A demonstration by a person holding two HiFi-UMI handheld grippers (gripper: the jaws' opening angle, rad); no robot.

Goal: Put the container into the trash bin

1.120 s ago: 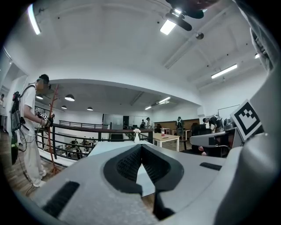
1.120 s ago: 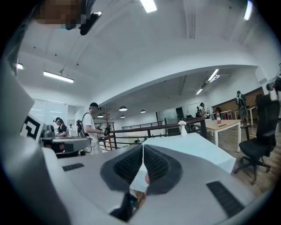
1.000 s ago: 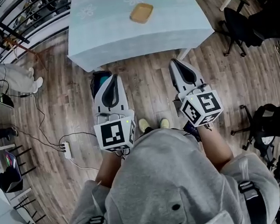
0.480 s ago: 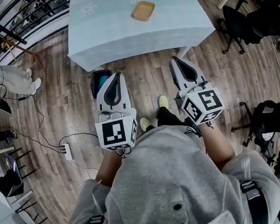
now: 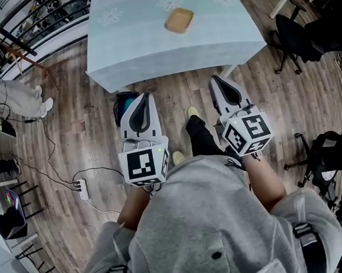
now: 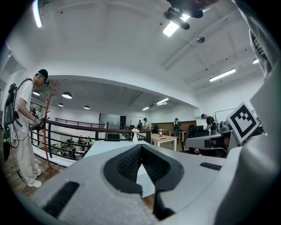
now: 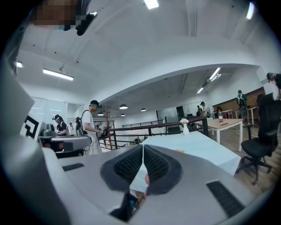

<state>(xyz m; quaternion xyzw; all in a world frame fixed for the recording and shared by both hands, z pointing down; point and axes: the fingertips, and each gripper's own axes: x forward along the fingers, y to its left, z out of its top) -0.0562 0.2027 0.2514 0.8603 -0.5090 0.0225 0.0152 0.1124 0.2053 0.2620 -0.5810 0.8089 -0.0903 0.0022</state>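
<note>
A tan, shallow container (image 5: 179,20) lies on the light-blue clothed table (image 5: 146,40) at the top of the head view. Part of a dark trash bin (image 5: 123,104) with a teal inside shows on the floor by the table's near edge, the rest hidden behind my left gripper (image 5: 144,96). Left and right gripper (image 5: 214,78) are both held over the wooden floor, short of the table, shut with nothing between the pads. In the right gripper view the container (image 7: 179,150) is a small tan spot on the table (image 7: 197,145) beyond the shut gripper (image 7: 143,147). The left gripper (image 6: 141,147) also looks shut in its own view.
Black office chairs (image 5: 295,32) stand to the right of the table. A power strip with cables (image 5: 80,184) lies on the floor at left, near a railing (image 5: 38,22) and a standing person (image 5: 14,95). My own leg and shoe (image 5: 195,125) reach forward between the grippers.
The table and container have shifted slightly nearer and to the right in the head view. A leg has swung forward between the grippers. Both grippers stay shut.
</note>
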